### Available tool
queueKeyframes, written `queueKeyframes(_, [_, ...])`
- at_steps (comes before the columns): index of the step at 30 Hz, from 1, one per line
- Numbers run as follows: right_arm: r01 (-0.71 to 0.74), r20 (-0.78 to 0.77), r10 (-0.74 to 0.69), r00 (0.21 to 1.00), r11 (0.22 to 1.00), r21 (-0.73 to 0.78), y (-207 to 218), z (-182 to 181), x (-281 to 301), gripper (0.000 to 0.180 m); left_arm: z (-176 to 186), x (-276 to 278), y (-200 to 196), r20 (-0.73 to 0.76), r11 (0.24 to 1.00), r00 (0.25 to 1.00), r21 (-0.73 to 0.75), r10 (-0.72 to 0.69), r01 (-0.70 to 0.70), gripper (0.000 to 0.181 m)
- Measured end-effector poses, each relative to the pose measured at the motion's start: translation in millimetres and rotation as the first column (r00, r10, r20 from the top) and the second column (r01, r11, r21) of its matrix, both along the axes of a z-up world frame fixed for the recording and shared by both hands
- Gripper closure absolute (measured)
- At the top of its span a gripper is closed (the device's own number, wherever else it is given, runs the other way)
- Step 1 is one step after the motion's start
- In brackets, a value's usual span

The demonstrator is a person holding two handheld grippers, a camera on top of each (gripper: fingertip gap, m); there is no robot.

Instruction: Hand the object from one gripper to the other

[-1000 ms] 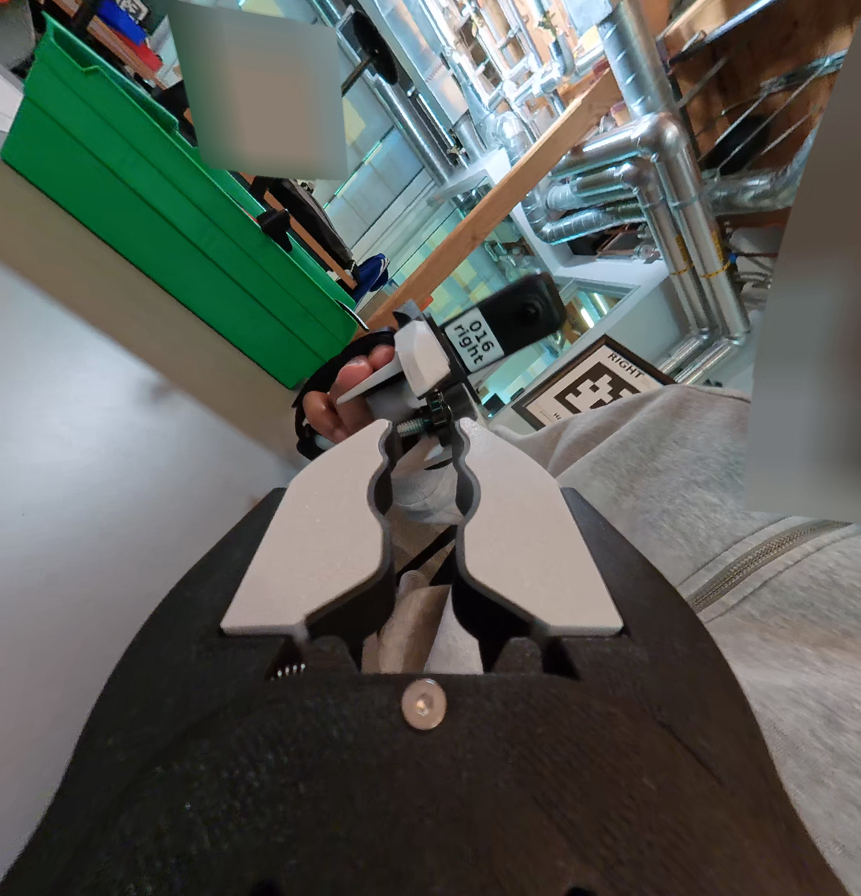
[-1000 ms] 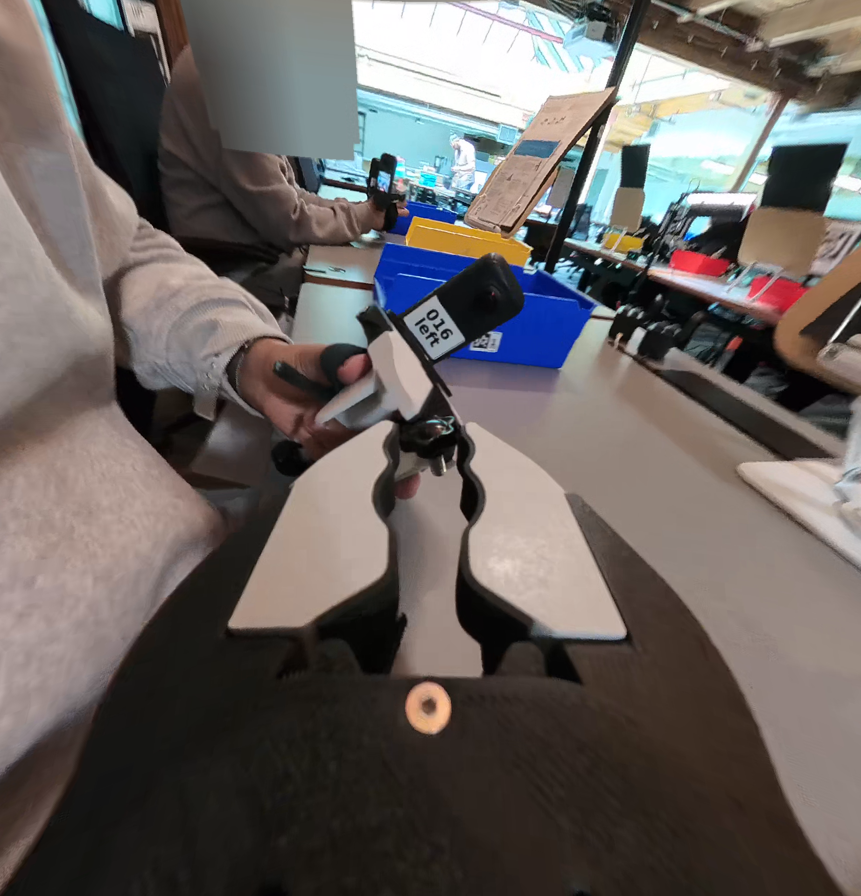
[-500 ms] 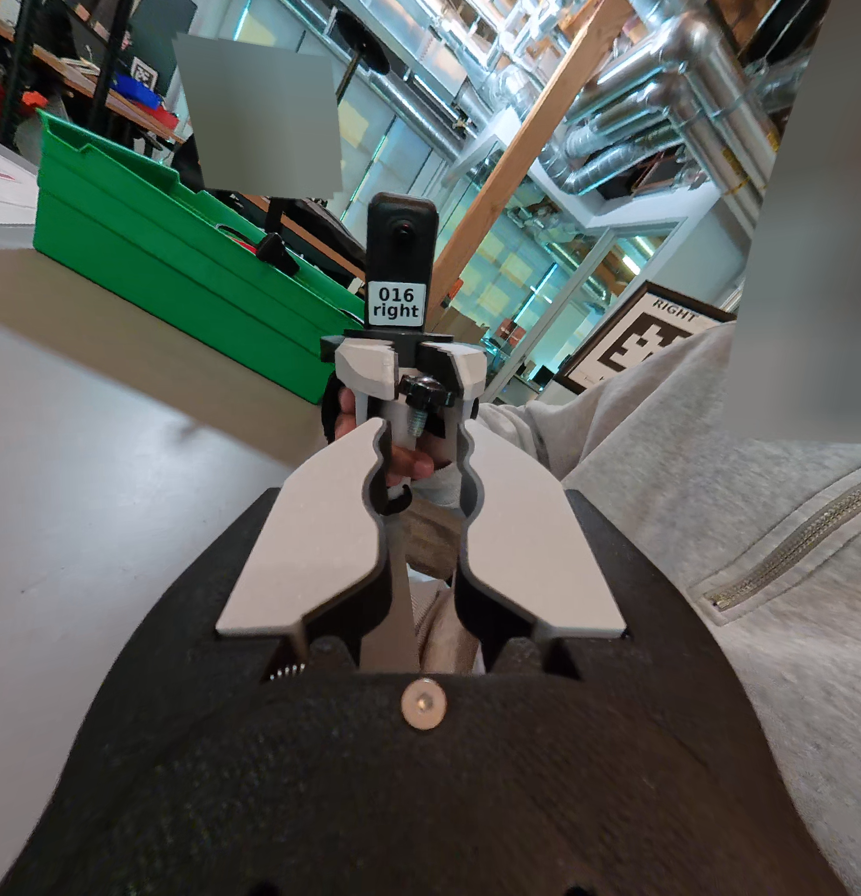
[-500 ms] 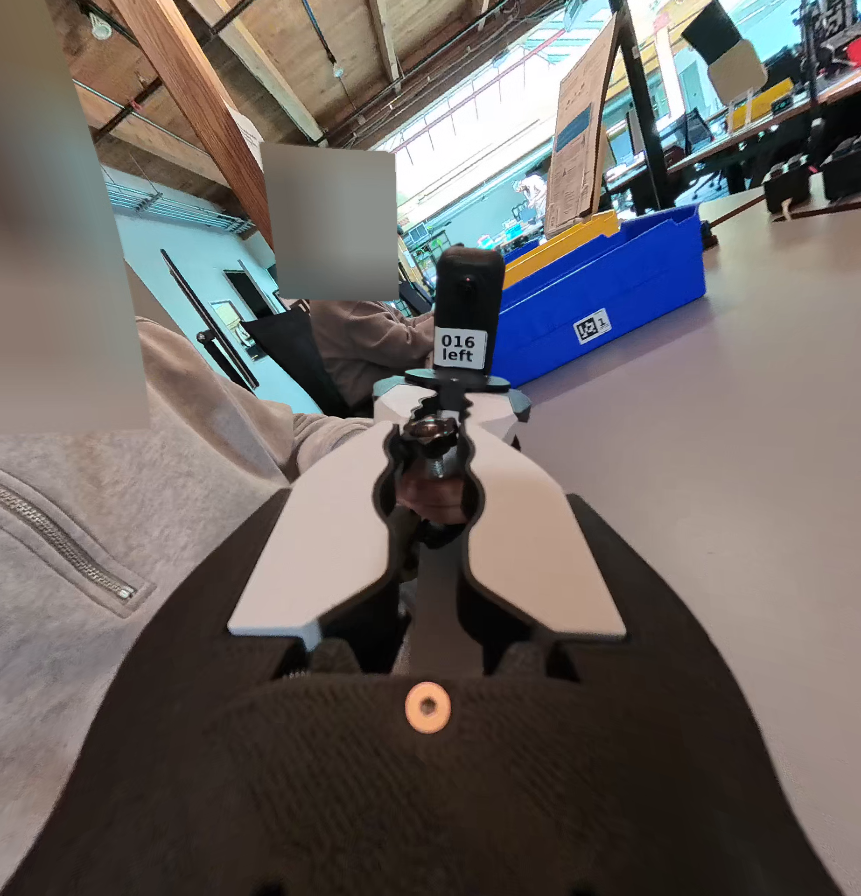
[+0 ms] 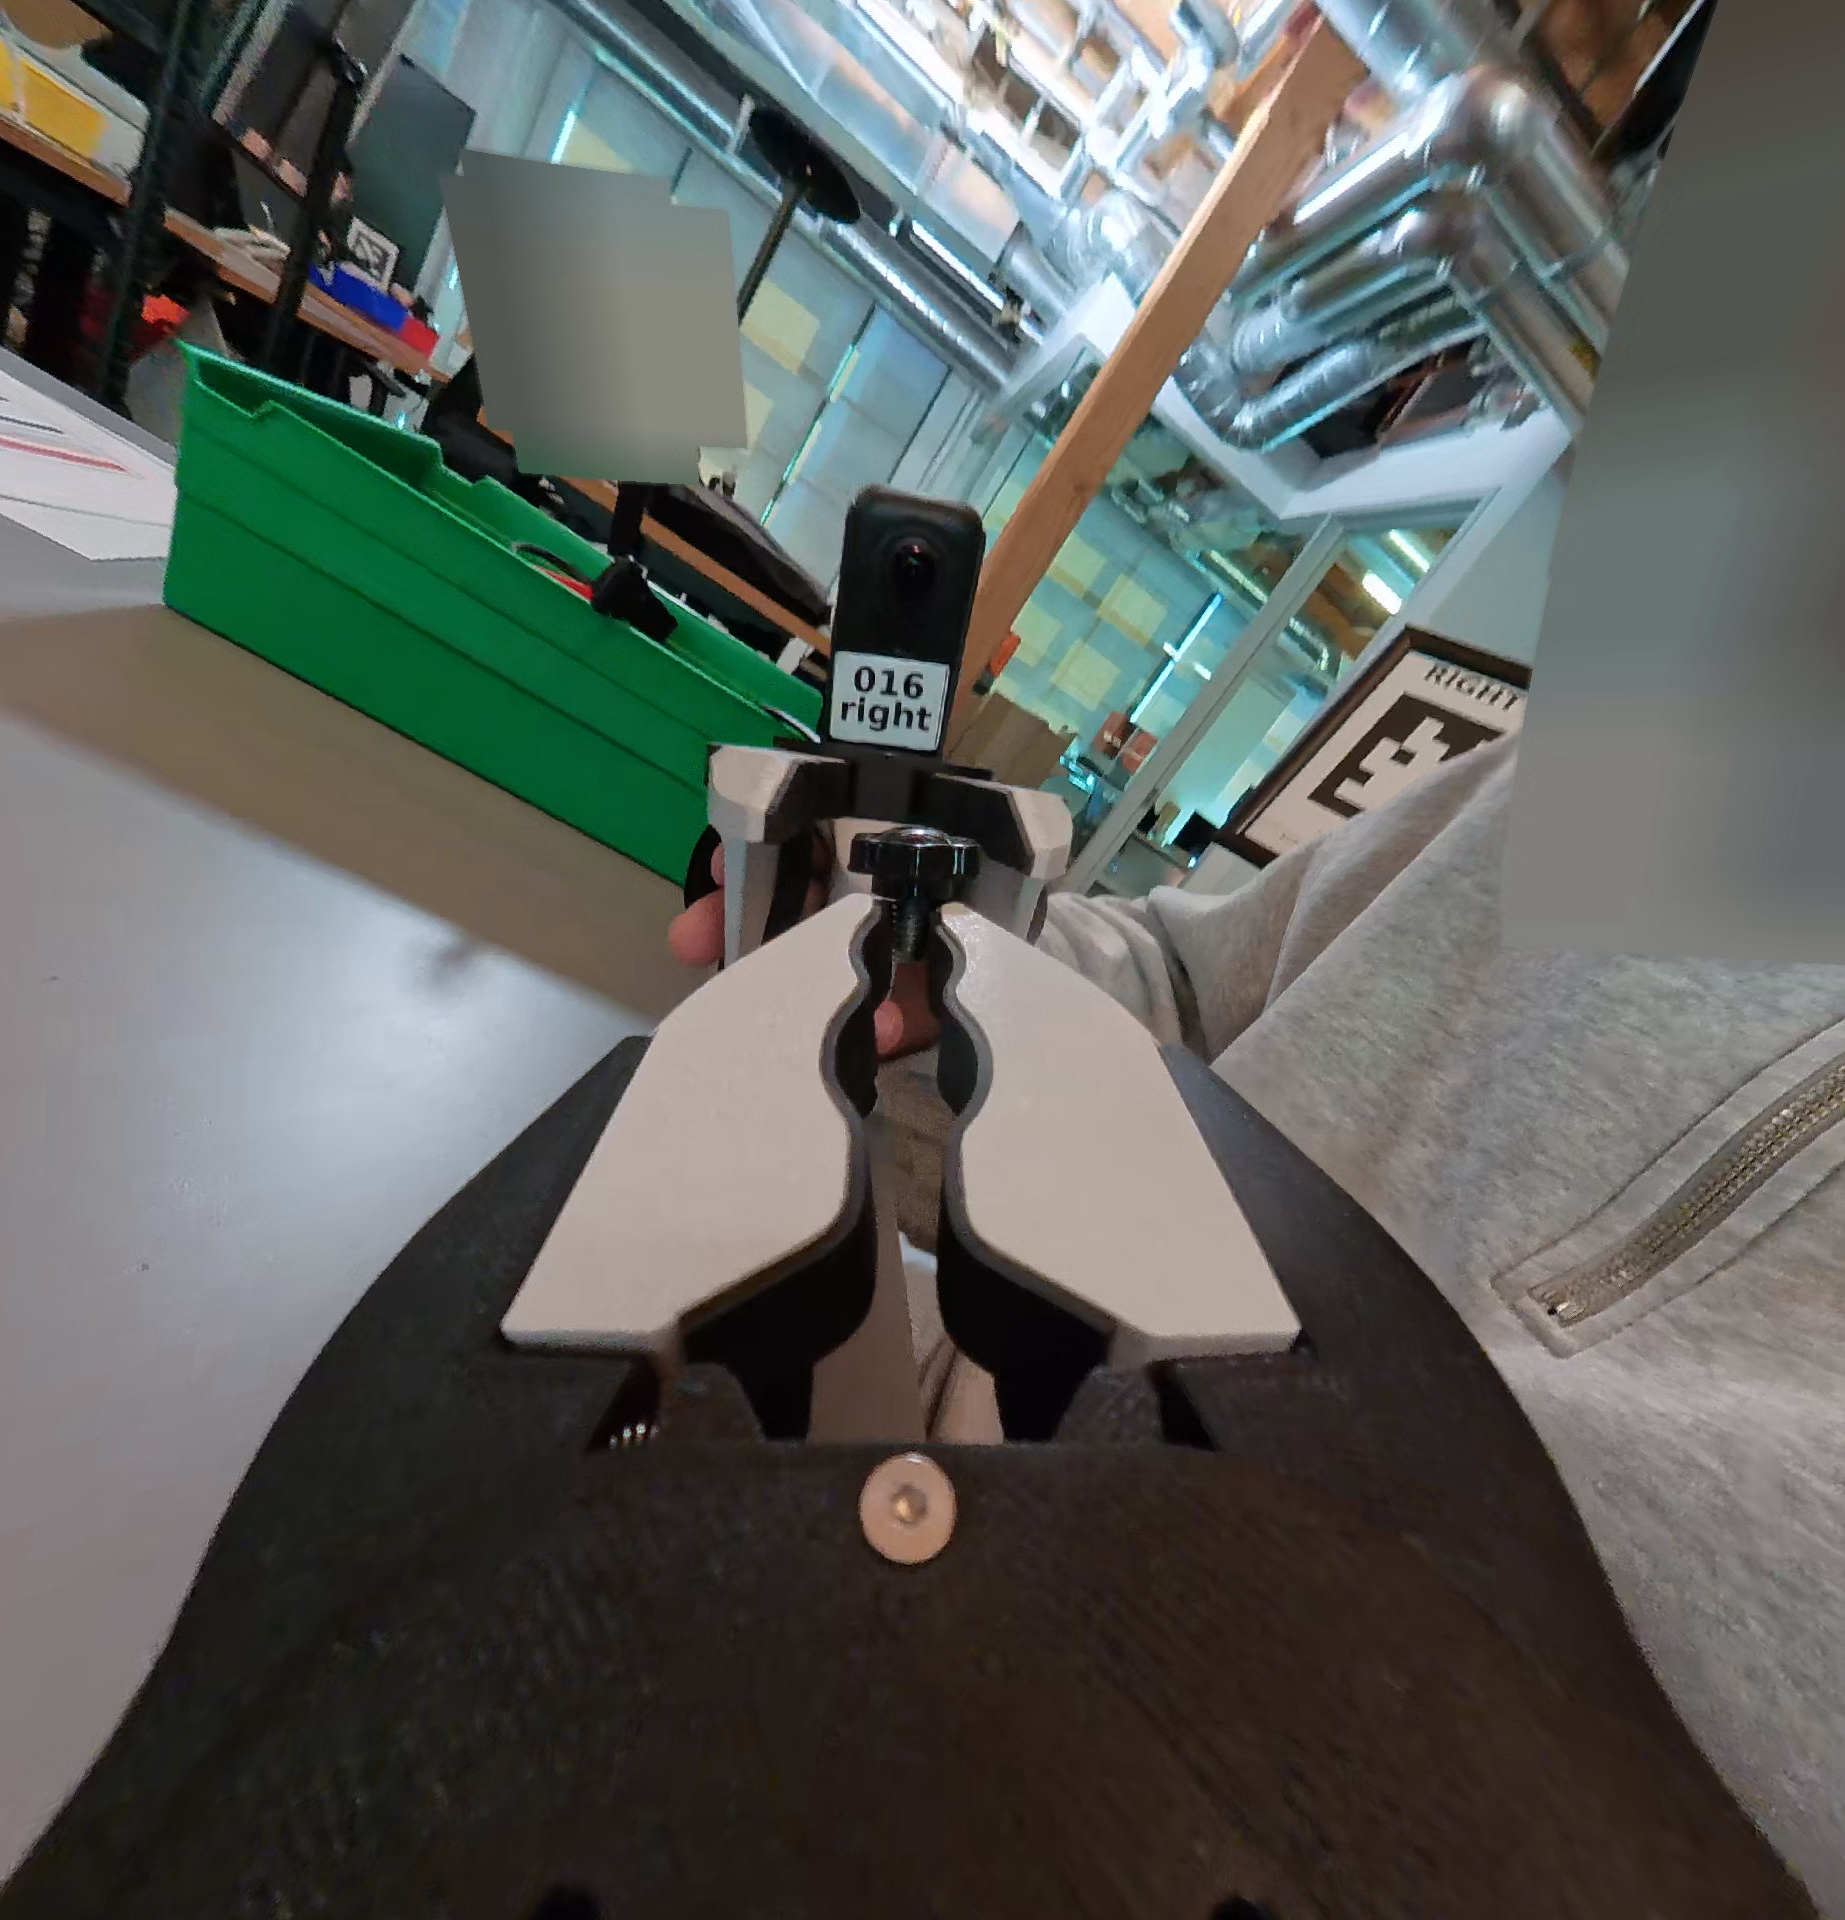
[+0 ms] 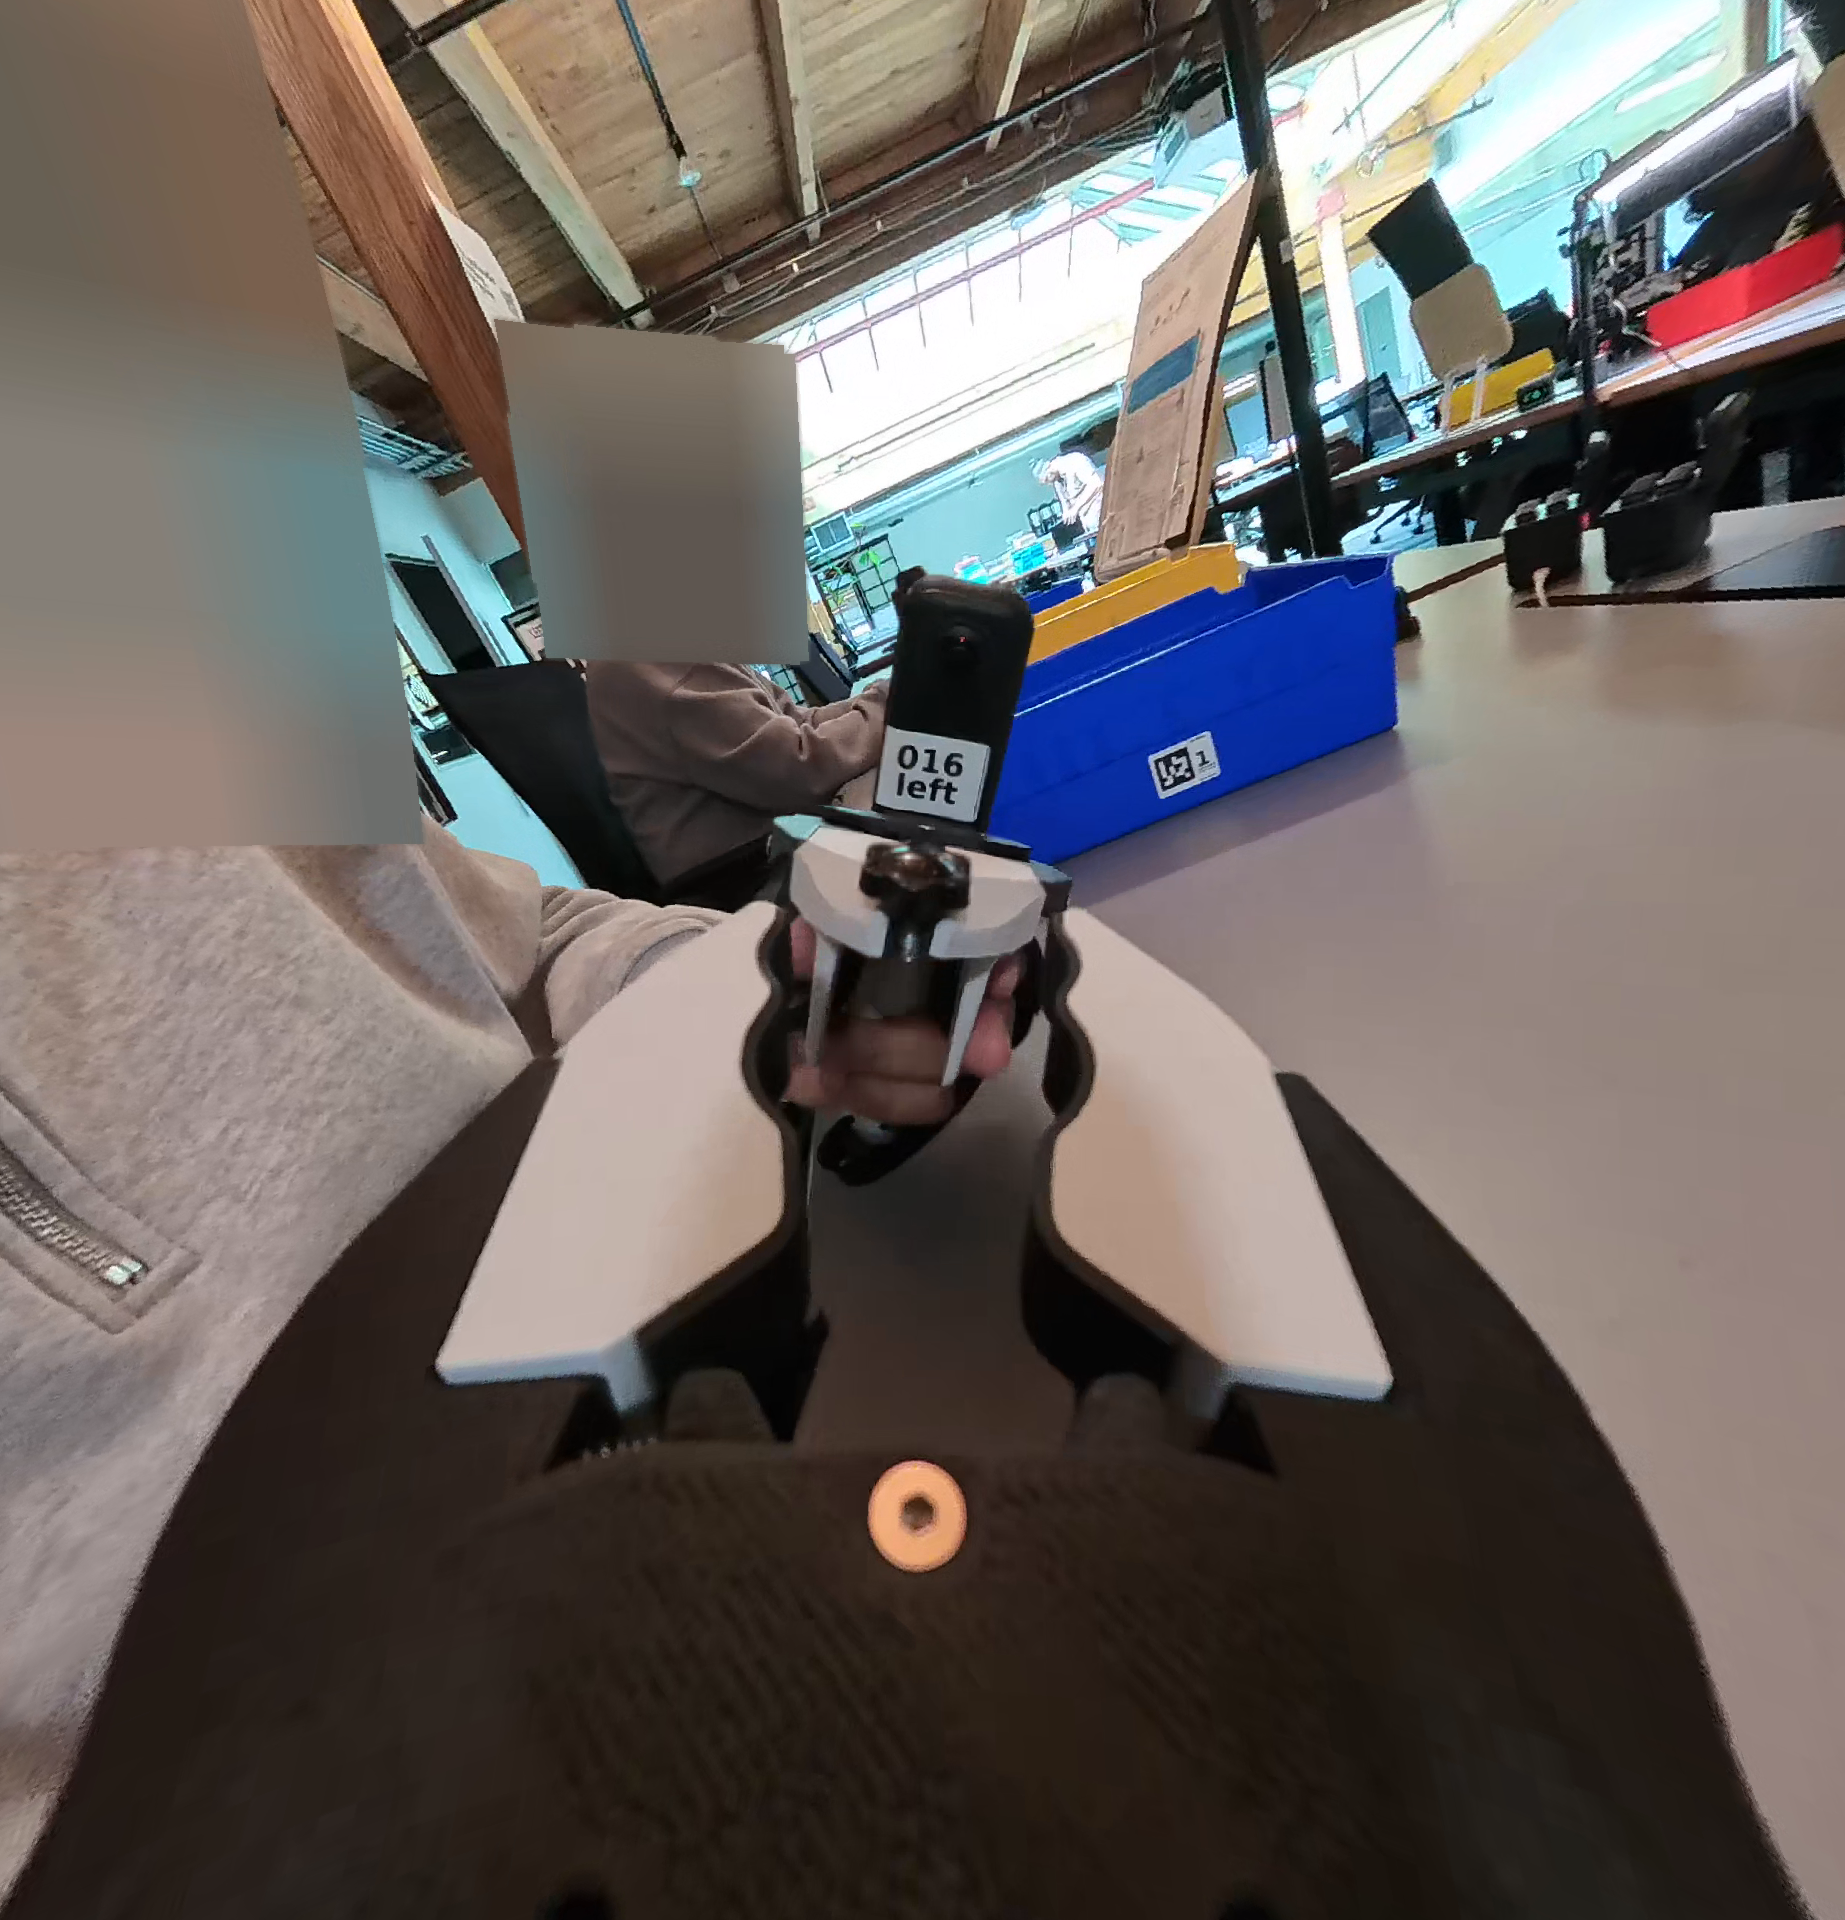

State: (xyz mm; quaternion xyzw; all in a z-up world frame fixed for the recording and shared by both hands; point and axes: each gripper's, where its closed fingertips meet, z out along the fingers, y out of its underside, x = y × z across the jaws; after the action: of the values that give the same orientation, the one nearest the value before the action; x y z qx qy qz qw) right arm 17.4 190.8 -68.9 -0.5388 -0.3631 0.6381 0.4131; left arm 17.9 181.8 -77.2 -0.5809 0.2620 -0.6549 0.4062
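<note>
A black knob screw [image 5: 913, 854] with a threaded shaft is the object. My left gripper [image 5: 902, 927] is shut on its shaft, with the knob standing just above the fingertips. In the left wrist view my right gripper [image 5: 887, 821] faces me just behind the screw, its fingers spread on either side of the knob and off it. In the right wrist view my right gripper [image 6: 916, 935] is wide open and empty. There the left gripper [image 6: 916, 899] points at me and holds the screw [image 6: 913, 875] between its tips, above the grey table [image 6: 1520, 935].
A green bin [image 5: 430, 582] stands on the table [image 5: 170, 1039] to the left. A blue bin [image 6: 1209, 707] with a yellow bin [image 6: 1136, 592] behind it stands farther back. My grey hoodie [image 5: 1520, 1143] fills one side. Another person [image 6: 689, 748] sits behind. Left and right tips are no more than a few centimetres apart.
The grippers turned upright, facing each other. The left gripper closed on the screw's shaft. The right gripper, which held the screw, has opened wide and let go.
</note>
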Motion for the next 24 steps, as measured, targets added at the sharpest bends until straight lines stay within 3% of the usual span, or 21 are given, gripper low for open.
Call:
queueKeyframes(5, [0.010, 0.013, -0.010, 1.000, 1.000, 0.000, 1.6, -3.1, -0.6, 0.135, 6.5, -7.9, 6.6, 0.078, 0.999, 0.997, -0.031, 0.030, -0.028, 0.176])
queueKeyframes(11, [0.005, 0.028, -0.005, 1.000, 1.000, 0.010, 0.4, -5.5, -2.3, 0.137, 18.2, -10.2, 1.1, 0.108, 0.996, 0.993, 0.071, 0.047, -0.055, 0.176])
queueKeyframes(24, [0.010, 0.021, -0.011, 1.000, 1.000, 0.024, 0.9, -2.7, -0.6, 0.140, 17.5, -4.3, -6.0, 0.023, 0.971, 0.996, 0.221, 0.088, -0.090, 0.177])
